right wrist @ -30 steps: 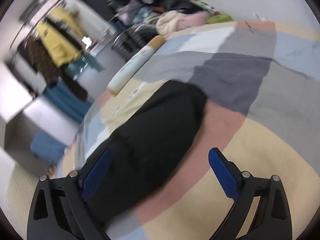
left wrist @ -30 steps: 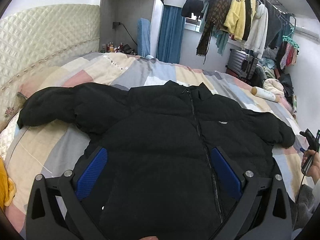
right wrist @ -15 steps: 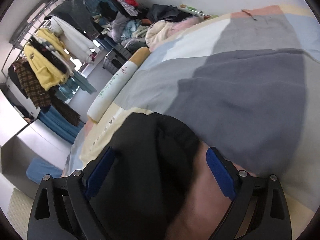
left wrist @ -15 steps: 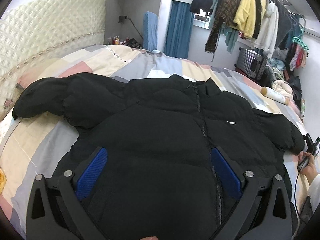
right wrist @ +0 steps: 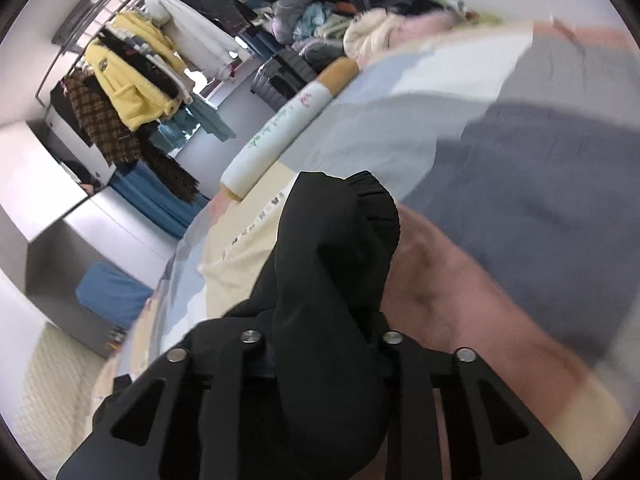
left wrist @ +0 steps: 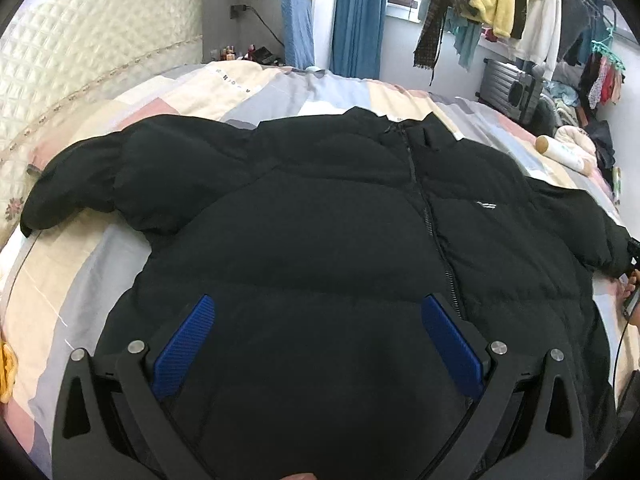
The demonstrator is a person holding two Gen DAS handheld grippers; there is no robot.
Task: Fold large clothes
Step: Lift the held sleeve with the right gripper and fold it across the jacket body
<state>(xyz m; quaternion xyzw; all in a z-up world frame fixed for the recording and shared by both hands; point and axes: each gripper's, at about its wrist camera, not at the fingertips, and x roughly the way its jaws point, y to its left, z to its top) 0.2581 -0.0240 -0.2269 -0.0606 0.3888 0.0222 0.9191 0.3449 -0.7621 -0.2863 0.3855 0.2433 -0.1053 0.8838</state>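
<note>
A black puffer jacket [left wrist: 320,220] lies front up and zipped on the patchwork bed cover [left wrist: 68,280], both sleeves spread out. My left gripper [left wrist: 316,340] hovers open over the jacket's lower front, its blue pads [left wrist: 184,344] wide apart with only the flat jacket below them. In the right wrist view my right gripper [right wrist: 324,344] is closing its jaws on the jacket's sleeve end [right wrist: 340,240]. The bunched cuff sticks out past the fingers, and the fabric hides the pads. A person's hand [left wrist: 630,284] shows at that sleeve in the left wrist view.
A long white bolster [right wrist: 288,120] lies at the bed's far edge. Behind it are a dark suitcase [left wrist: 516,88], a rail of hanging clothes [left wrist: 500,0] and a heap of laundry [right wrist: 372,28]. A quilted headboard [left wrist: 80,48] stands on the left.
My right gripper went from wide open around the sleeve end to closed on it. The left gripper sank closer over the jacket's front, still open.
</note>
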